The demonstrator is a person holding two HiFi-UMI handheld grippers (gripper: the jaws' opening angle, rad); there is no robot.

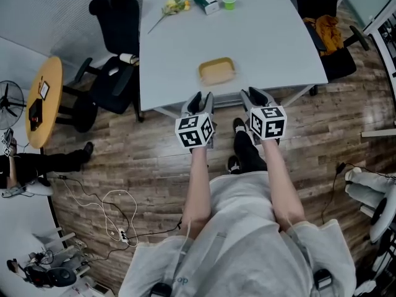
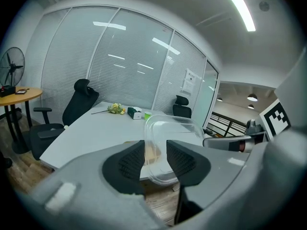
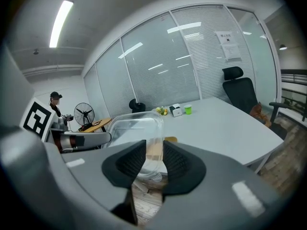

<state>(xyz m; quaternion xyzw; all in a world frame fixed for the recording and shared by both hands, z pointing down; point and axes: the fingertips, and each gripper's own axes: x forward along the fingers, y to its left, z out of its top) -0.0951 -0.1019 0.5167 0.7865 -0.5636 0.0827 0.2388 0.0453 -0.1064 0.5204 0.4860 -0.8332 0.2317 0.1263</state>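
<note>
A clear plastic container (image 2: 171, 137) hangs between my two grippers, just off the near edge of the white table (image 1: 185, 48). In the left gripper view my left gripper (image 2: 155, 159) is shut on one rim of it. In the right gripper view the same clear container (image 3: 135, 128) shows, and my right gripper (image 3: 154, 159) is shut on its other rim. In the head view the left gripper (image 1: 201, 98) and right gripper (image 1: 257, 94) are side by side; the container is hardly visible there. A yellowish tray (image 1: 216, 71) lies on the table just beyond them.
At the table's far end lie yellow flowers (image 1: 175, 5), a green-and-white box (image 1: 206, 2) and a green cup (image 1: 229, 2). Black office chairs (image 1: 114, 48) (image 1: 322, 30) flank the table. A round wooden table (image 1: 43, 98), a fan (image 1: 11, 101) and floor cables (image 1: 111, 209) are at left.
</note>
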